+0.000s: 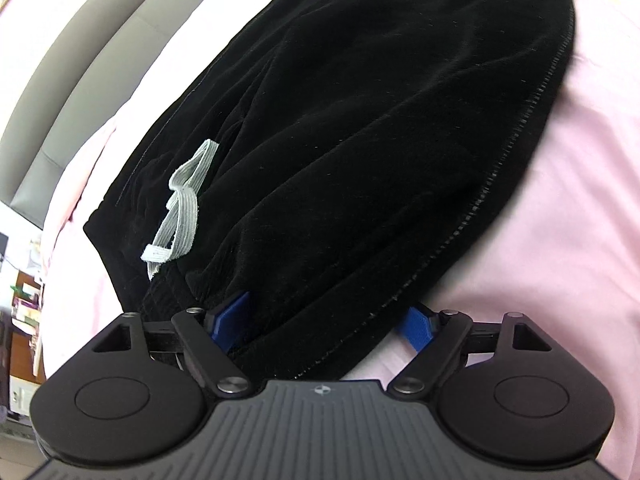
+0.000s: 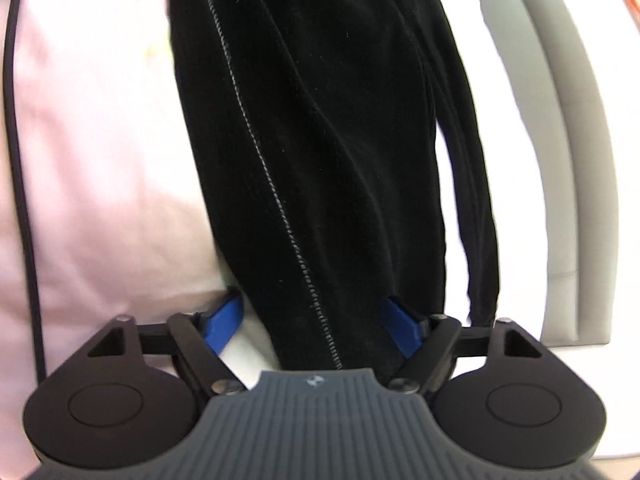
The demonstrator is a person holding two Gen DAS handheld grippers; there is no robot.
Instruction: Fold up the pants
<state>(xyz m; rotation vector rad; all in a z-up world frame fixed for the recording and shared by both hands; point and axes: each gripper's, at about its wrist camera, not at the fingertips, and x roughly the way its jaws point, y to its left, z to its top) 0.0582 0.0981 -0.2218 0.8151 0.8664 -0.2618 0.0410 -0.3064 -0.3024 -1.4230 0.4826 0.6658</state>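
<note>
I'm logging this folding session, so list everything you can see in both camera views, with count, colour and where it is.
pants: one, black, lying on the pink sheet, cloth between the fingers of both tools
drawstring: one, pale grey, on the waistband, left in the left wrist view
bed sheet: one, pink, under the pants
headboard: one, grey, padded, along the bed's edge
cable: one, black, left edge of right wrist view
left tool: one, black, blue fingers
right tool: one, black, blue fingers
</note>
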